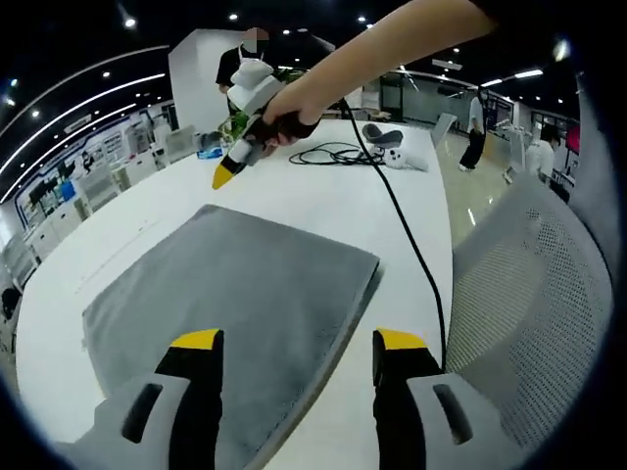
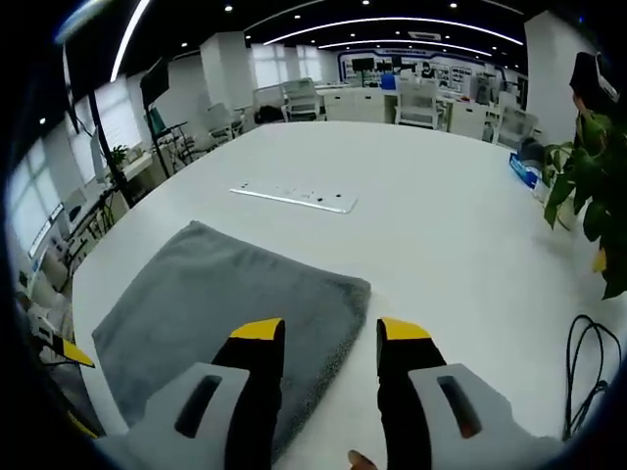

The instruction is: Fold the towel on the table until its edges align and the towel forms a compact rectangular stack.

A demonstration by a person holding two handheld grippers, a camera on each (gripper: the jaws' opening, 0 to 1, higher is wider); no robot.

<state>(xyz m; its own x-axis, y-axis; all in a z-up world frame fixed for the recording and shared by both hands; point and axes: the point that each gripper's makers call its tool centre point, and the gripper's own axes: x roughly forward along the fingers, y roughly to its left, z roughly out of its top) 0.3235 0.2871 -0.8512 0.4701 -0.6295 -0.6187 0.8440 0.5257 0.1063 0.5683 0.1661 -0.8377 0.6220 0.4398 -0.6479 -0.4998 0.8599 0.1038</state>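
Grey towel (image 1: 230,313) lying flat and folded on the white worktop (image 1: 323,206), nothing resting on it. Left tongs (image 1: 298,343) released, jaws apart above the towel's near edge, gripping nothing. Right tongs (image 2: 320,333) likewise released, poised over the towel's (image 2: 220,304) corner (seen in the left gripper view held aloft in a hand (image 1: 294,103), yellow tips closed together there). Black cable (image 1: 402,225) trailing across the worktop beside the towel.

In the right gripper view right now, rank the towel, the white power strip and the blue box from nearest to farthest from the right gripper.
1. Towel, just beyond the right gripper, toward the left.
2. White power strip, mid-table beyond the towel.
3. Blue box, far right table edge by the plant.
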